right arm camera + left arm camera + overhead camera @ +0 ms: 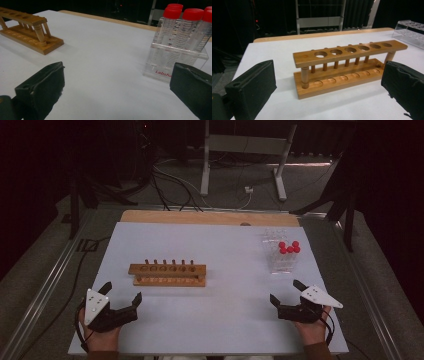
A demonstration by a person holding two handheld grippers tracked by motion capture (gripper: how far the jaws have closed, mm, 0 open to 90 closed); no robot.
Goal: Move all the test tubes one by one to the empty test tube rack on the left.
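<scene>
On the white tabletop [220, 320], largest first: wooden rack [167, 274] at centre-left, long axis running left to right across the high view, all six holes empty. Farther right and toward the far edge, clear plastic rack [280, 262] holding the red-capped tubes [289, 248], upright, caps up. Well apart from each other, these two racks. Nearest the tubes: right gripper [289, 296], resting at the near right, tubes ahead of it and slightly to its right in the right gripper view [183, 32]. Left gripper [121, 292] at the near left, facing the wooden rack [347, 67] head-on. Fingers of both spread wide, gripping nothing, bare tabletop between them. Judged from this layout: likely a forward reach by the right hand, closing on one tube across its upright axis below the cap.
</scene>
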